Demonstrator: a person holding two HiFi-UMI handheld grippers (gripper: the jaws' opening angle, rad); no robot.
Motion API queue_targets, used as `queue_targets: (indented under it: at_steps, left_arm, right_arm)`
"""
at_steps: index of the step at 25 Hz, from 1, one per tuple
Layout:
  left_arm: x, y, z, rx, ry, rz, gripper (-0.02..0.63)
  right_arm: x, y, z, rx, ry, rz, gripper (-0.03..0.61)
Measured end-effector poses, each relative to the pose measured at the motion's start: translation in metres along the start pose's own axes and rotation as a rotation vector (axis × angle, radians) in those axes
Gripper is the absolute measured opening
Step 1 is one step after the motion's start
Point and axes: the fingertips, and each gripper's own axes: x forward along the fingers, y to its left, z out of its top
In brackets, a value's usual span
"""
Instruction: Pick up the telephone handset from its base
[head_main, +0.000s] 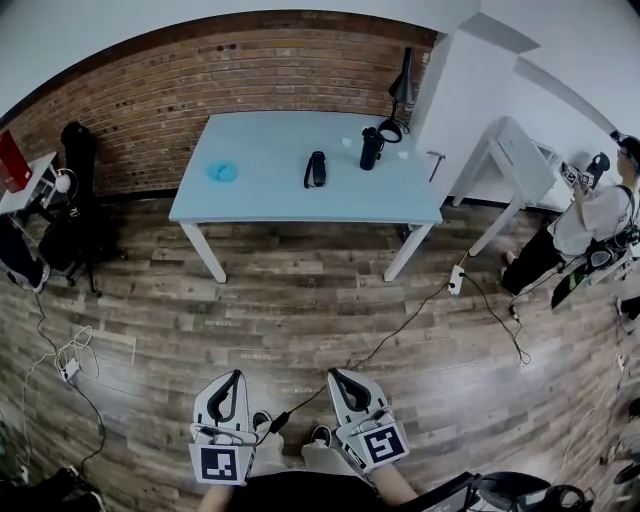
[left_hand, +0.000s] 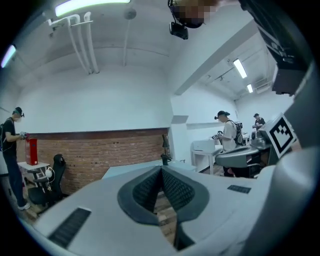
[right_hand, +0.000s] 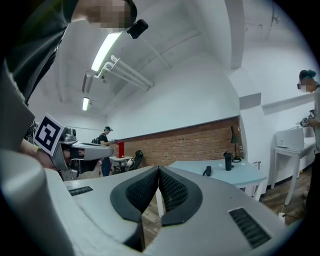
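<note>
Handset (head_main: 316, 169): lying far off, on table (head_main: 260, 203)
Left gripper (head_main: 236, 377), right gripper (head_main: 335, 376): I am clenching both, empty
Tip: step close, open one first

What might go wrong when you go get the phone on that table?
A black cable snakes across the floor toward the table; feet might catch it. Both the left gripper and right gripper are shut, so they would bump the telephone unless opened. The black bottle beside it might topple.
</note>
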Motion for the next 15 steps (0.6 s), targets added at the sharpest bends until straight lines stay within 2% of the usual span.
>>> queue_targets:
  at_steps: [3,11,15]
  left_arm:
    - [0.023,0.019,-0.010,0.045,0.023,-0.031,0.023]
    - [0.119,0.084,-0.010,0.027,-0.011,-0.172,0.023]
    - [0.153,0.112,-0.010,0.008,-0.014,-0.226,0.023]
  right_arm:
    - [0.030,-0.012,0.002,-0.015,0.007,-0.025,0.031]
    - [0.127,-0.025,0.041,-0.128,0.001,-0.081,0.031]
    - [0.162,-0.007,0.048,-0.187,0.039,-0.059,0.031]
